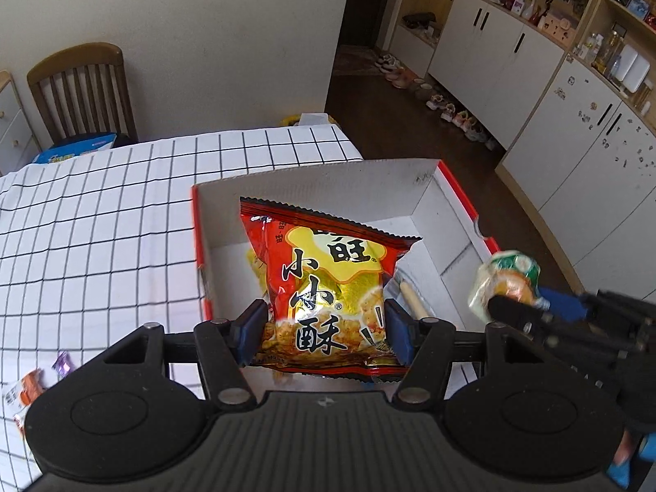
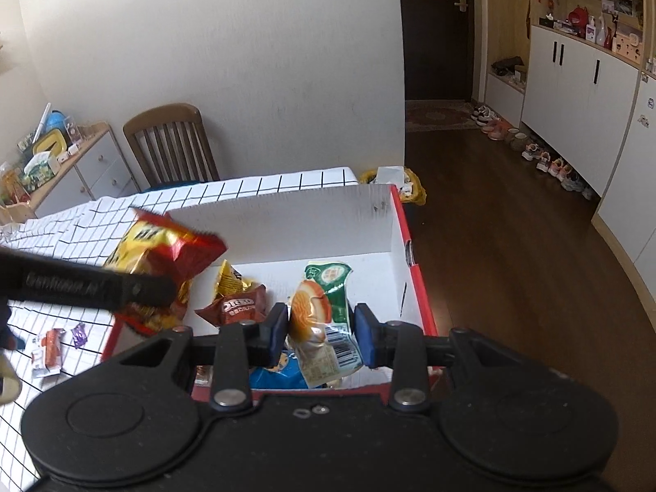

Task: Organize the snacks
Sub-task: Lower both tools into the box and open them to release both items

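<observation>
The blue packet lay mostly hidden behind the right hand-held gripper; table wrappers were too blurred to read.

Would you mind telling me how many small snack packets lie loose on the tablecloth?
2 visible: an orange-and-white packet and a purple one beside it, left of the box. Others may be hidden.

The right tool clamps a green-and-white snack packet above the red-edged white box.
</observation>
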### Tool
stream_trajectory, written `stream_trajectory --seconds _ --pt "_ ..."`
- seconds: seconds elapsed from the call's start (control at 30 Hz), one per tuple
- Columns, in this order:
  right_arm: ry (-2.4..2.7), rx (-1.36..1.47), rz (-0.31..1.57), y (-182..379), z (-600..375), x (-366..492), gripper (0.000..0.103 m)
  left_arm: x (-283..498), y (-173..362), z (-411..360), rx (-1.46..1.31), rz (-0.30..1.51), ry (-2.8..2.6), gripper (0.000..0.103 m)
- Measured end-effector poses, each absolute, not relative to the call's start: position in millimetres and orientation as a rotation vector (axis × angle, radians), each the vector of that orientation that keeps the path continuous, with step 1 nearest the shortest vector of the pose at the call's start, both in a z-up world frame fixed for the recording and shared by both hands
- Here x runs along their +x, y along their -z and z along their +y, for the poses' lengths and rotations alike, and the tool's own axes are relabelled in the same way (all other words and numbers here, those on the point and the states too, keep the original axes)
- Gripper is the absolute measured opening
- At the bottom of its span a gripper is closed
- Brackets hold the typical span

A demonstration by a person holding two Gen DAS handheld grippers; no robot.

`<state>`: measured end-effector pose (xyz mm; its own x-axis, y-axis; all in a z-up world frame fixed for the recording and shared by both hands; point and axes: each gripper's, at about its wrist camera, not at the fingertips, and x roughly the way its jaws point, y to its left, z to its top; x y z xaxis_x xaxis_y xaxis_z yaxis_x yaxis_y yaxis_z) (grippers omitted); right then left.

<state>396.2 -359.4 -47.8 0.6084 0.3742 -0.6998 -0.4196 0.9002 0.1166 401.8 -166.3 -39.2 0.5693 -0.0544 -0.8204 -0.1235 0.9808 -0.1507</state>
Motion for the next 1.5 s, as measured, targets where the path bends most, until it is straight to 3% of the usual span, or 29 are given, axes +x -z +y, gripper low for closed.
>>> stream_trajectory --seconds 1.17,1.43,1.5 --pt "-0.468 -0.131 0.965 108 -336 445 0.033 508 118 -198 -0.052 1.121 -0.085 0.061" --pt "-0.488 -0.139 0.985 109 -333 442 0.037 513 120 -200 -0.036 1.138 -0.096 0.062" --pt "-0.488 -0.142 0.983 109 -333 440 0.044 513 120 -199 -0.037 1.143 -0.103 0.063"
